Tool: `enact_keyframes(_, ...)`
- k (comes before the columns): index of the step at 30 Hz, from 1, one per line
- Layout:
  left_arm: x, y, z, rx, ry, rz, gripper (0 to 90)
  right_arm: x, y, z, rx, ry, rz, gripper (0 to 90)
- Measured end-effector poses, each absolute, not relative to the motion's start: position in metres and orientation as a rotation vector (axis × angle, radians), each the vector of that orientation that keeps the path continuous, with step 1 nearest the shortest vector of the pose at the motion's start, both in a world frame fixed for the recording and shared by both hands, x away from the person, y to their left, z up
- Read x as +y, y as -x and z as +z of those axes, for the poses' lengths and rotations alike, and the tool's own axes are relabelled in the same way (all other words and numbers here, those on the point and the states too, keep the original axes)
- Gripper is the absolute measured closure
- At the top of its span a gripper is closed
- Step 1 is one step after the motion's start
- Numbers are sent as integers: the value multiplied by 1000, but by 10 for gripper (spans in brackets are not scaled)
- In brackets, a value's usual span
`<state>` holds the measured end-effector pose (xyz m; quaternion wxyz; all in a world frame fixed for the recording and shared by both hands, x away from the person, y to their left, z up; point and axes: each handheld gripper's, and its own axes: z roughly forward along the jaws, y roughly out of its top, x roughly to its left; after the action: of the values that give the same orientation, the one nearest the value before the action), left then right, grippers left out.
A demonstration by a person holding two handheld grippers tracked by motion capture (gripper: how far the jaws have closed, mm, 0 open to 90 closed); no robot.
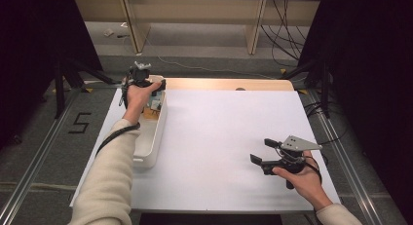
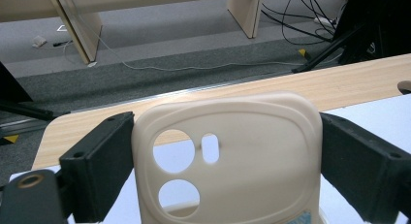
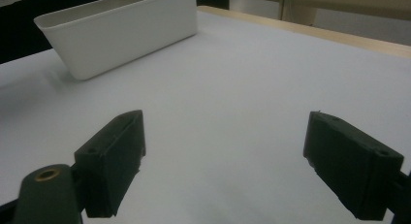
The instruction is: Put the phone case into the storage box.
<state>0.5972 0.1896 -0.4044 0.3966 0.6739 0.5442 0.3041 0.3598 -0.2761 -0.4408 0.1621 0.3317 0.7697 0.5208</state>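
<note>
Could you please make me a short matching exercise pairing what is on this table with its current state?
Things:
1. left hand-held gripper
2. right hand-held gripper
3. white bin
4. cream phone case

States:
A. open, jaws apart over bare white table
B. stands near the table's left edge
C. clamped between two black jaws
D. shut on an item, above the bin's far end

Pairs: 1-D, 2-A, 3-B, 4-C
</note>
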Motion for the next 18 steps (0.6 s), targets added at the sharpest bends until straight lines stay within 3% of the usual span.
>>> enact_keyframes(18, 190, -598, -407, 1379, -1729, 743, 85, -276, -360, -441, 2196, -947, 1487, 159)
